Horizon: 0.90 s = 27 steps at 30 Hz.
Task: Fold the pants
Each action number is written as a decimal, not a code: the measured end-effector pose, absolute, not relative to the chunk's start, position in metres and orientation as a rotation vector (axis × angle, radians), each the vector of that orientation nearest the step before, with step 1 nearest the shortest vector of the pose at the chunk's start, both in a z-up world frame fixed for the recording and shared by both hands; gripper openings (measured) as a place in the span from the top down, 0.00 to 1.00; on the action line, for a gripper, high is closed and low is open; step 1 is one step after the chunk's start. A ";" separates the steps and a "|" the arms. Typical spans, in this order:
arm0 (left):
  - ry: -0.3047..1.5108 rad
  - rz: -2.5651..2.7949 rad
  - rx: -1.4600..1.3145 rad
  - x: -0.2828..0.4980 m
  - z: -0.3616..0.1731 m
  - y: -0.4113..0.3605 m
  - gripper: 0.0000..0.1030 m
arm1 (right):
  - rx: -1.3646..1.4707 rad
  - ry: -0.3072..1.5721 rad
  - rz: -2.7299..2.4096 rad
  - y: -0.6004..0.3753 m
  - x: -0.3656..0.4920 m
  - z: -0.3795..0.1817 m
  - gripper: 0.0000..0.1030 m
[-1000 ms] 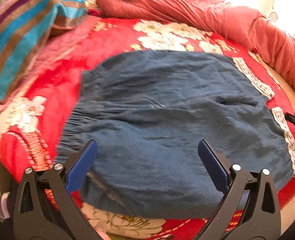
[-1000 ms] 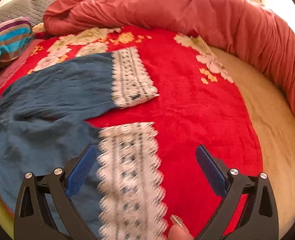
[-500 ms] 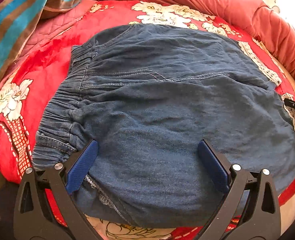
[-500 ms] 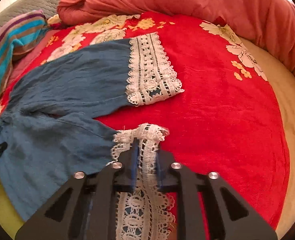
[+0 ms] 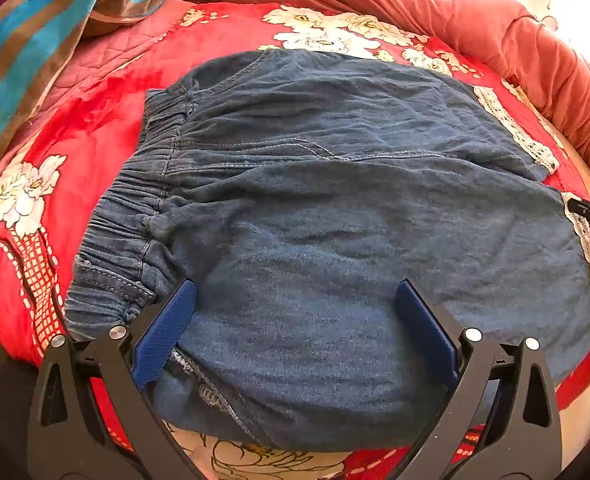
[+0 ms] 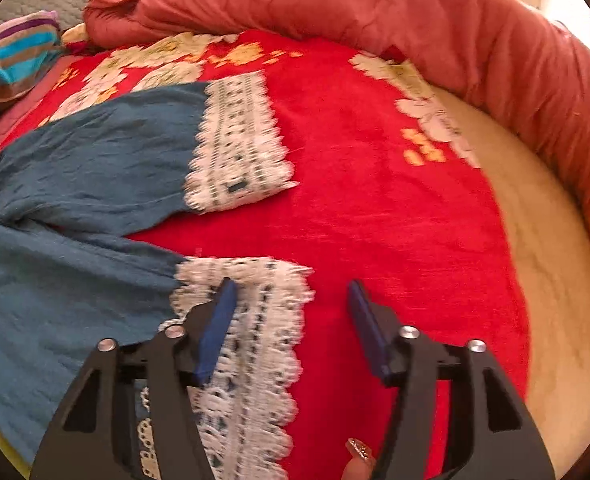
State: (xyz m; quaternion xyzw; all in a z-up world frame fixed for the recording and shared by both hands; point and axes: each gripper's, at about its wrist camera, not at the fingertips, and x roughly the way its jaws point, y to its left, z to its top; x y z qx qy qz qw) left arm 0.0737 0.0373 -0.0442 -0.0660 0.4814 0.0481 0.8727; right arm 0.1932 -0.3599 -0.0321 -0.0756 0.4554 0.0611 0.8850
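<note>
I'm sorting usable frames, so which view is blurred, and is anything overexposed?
Right wrist view: motion blur smears the white lace cuffs of the blue denim pants and the flowers on the red floral blanket; top right corner is blown out. Left wrist view: sharp, waistband stitching crisp, though light washes out its top right corner. Both bend at the edges from fisheye.

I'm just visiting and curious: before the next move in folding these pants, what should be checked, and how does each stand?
1. Pants spread flat on the red blanket: ok.
2. Both legs apart, lace cuffs visible: ok.
3. Left tool open over the waist end: ok.
4. Right tool gripping the near lace cuff: not ok, its jaws are opening, nothing pinched.
5. Left tool touching the cloth: cannot tell.
</note>
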 end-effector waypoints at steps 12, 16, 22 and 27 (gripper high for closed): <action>0.913 0.032 -0.263 0.053 -0.015 0.054 0.09 | -0.062 0.817 0.270 -0.324 0.165 0.015 0.18; 0.882 0.069 -0.270 0.050 -0.003 0.066 0.09 | -0.079 0.804 0.371 -0.285 0.160 0.025 0.18; 0.833 0.119 -0.276 0.052 0.015 0.090 0.09 | -0.136 0.777 0.498 -0.226 0.160 0.036 0.05; 0.820 0.172 -0.293 0.061 0.024 0.117 0.09 | -0.181 0.769 0.571 -0.186 0.170 0.042 0.05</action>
